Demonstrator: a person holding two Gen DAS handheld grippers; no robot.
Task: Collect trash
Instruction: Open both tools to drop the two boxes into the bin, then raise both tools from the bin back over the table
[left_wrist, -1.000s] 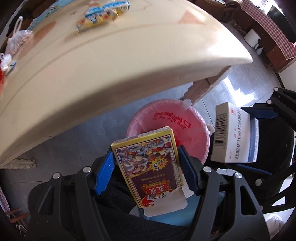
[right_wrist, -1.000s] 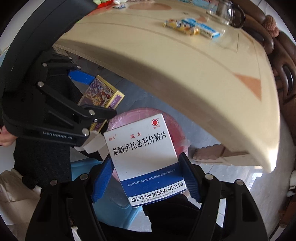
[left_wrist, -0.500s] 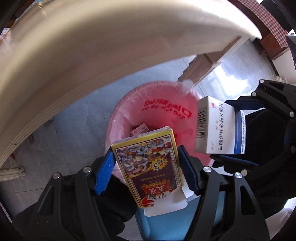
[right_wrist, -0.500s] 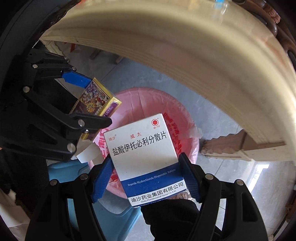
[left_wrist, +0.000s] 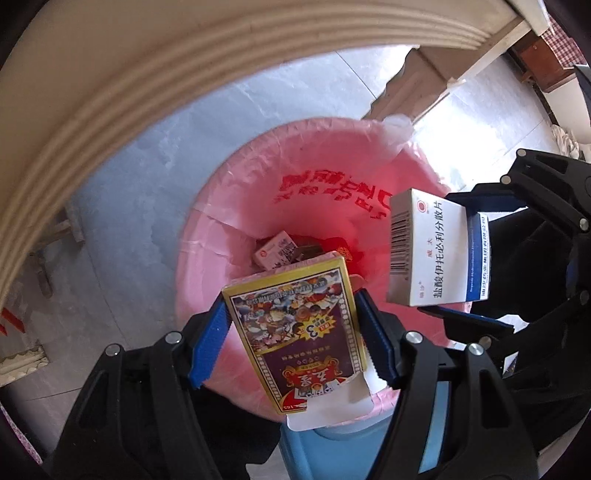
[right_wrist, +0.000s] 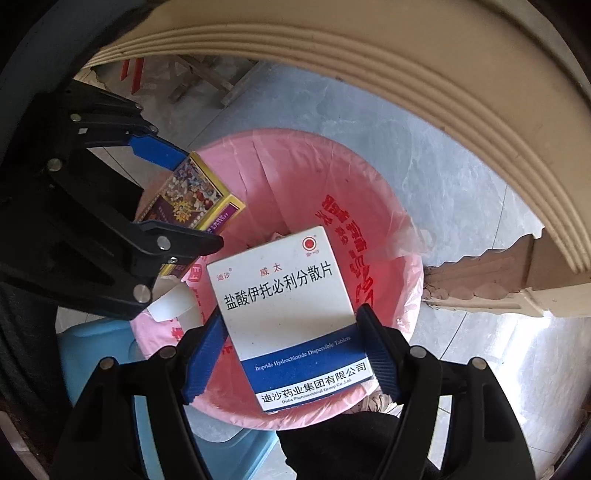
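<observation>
Trash here is two cartons, each held over the pink-lined bin (left_wrist: 221, 236). Card box (left_wrist: 295, 332) sits clamped between the blue pads of the left gripper (left_wrist: 295, 339), its long axis running away from the camera, down toward the bin's mouth. Medicine box (right_wrist: 291, 314) is pinched the same way by the right gripper (right_wrist: 291, 354) — just beside the other, also above the opening. A small carton (left_wrist: 275, 251) already lies at the bottom. Both boxes hang directly over the liner (the table edge (left_wrist: 110, 92) arches above), so a release looks likely to drop each straight in.
</observation>
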